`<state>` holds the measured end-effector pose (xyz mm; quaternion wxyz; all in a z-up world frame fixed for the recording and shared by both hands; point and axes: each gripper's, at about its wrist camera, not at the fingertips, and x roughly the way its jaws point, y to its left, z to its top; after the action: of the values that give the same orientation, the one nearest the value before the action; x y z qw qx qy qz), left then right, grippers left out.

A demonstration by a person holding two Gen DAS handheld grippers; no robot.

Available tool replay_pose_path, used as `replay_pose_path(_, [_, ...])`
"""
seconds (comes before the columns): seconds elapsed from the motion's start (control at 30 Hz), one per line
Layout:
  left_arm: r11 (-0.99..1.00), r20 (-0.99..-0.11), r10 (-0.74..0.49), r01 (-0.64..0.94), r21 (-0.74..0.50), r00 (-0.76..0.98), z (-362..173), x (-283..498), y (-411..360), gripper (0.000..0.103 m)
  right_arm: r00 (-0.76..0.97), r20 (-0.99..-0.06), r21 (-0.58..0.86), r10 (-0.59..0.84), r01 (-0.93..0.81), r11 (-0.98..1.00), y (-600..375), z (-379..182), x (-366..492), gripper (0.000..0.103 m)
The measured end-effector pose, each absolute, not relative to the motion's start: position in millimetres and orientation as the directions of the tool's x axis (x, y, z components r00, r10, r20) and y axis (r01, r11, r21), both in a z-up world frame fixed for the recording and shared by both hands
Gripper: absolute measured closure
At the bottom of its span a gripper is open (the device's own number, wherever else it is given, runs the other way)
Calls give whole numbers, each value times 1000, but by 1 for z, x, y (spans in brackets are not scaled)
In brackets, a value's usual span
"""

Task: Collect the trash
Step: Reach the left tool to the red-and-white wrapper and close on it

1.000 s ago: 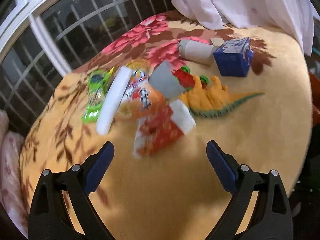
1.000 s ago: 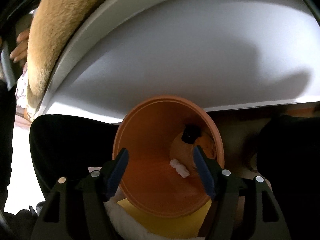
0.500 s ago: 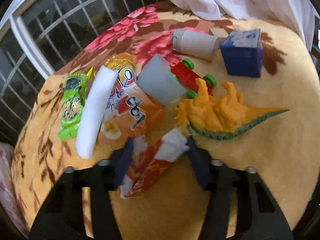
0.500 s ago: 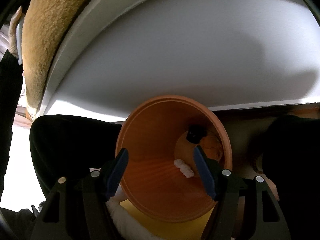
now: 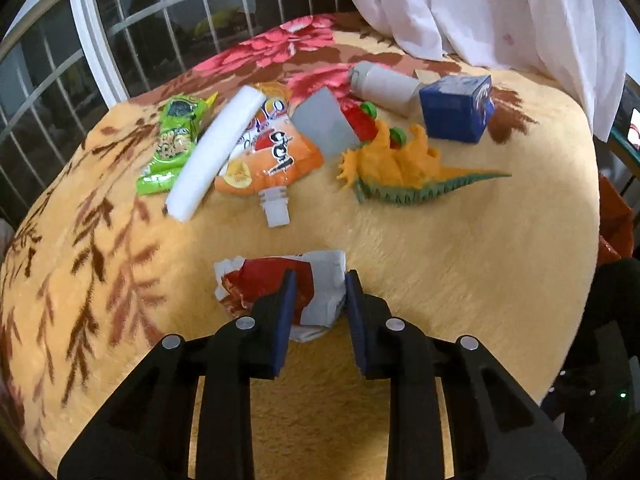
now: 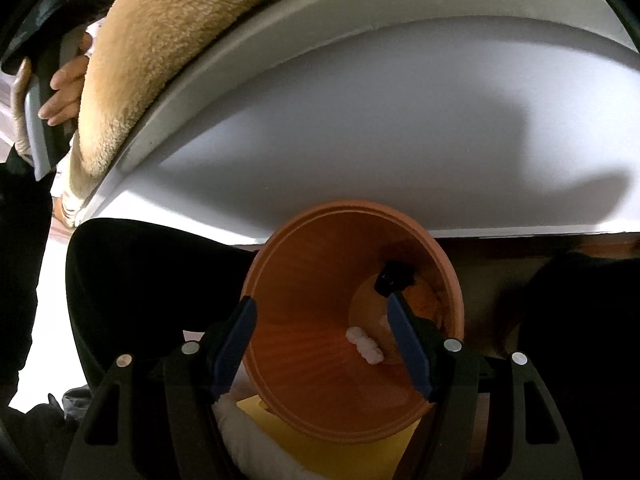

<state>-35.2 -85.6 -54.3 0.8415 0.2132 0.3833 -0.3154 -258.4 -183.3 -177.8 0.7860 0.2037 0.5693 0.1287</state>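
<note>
A crumpled red and white wrapper [image 5: 260, 280] lies on the tan flowered blanket [image 5: 440, 264], apart from the pile behind it. My left gripper [image 5: 320, 280] is closing on the wrapper's right end, and both pads touch it. In the right wrist view an orange bin [image 6: 320, 264] tilts its mouth toward the camera. My right gripper [image 6: 320, 308] holds the bin's near rim, its left finger outside the wall and its right finger inside. A white foam bit [image 6: 366, 346] and a black scrap [image 6: 394, 276] lie in the bin.
Behind the wrapper lie an orange juice pouch [image 5: 272, 156], a green snack bag [image 5: 172, 144], a white foam strip [image 5: 216, 148], a grey card [image 5: 324, 124], a toy dinosaur [image 5: 404, 172], a blue box [image 5: 456, 112] and a grey cylinder [image 5: 384, 84]. Window bars and a white curtain stand behind.
My left gripper's jaws came together around the red and white wrapper, and it now sits clear of the pile, nearer the camera. The bin and right gripper barely shifted.
</note>
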Motion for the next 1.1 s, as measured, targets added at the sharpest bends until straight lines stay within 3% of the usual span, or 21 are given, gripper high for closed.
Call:
replay_pose_path(0.23, [727, -782, -349, 676, 121, 515, -59, -28, -89, 73, 335, -841, 460, 426, 27, 887, -187, -172, -262, 37])
replay_pose_path(0.3, [737, -764, -314, 652, 178, 564, -60, -33, -89, 54, 338, -839, 461, 427, 24, 887, -187, -172, -263, 37])
replay_pose_path(0.33, [749, -750, -282, 626, 218, 598, -61, -35, -89, 37, 338, -839, 461, 427, 23, 887, -187, -172, -263, 37])
replay_pose_path(0.4, [767, -745, -276, 606, 210, 607, -60, -32, -83, 31, 339, -838, 462, 428, 22, 887, -187, -172, -263, 37])
replay_pose_path(0.5, [767, -771, -324, 630, 125, 547, -60, -24, -75, 41, 339, -836, 465, 431, 22, 885, -187, -173, -263, 37])
replay_pose_path(0.57, [772, -777, -334, 628, 99, 533, -61, -22, -73, 57, 338, -835, 467, 433, 22, 884, -188, -174, -263, 37])
replay_pose_path(0.77, [786, -757, -379, 617, 41, 533, -57, -28, -65, 78, 348, -832, 467, 433, 17, 884, -188, -171, -264, 37])
replay_pose_path(0.83, [796, -744, -371, 603, 54, 556, -56, -35, -64, 81, 364, -831, 455, 421, 8, 891, -188, -166, -266, 41])
replay_pose_path(0.93, [807, -727, -399, 591, 11, 559, -51, -43, -53, 93, 397, -833, 401, 386, -48, 915, -182, -148, -269, 47])
replay_pose_path(1.1, [829, -687, -469, 544, -126, 555, -44, -55, -18, 96, 481, -796, 339, 368, -149, 929, -179, -92, -269, 50])
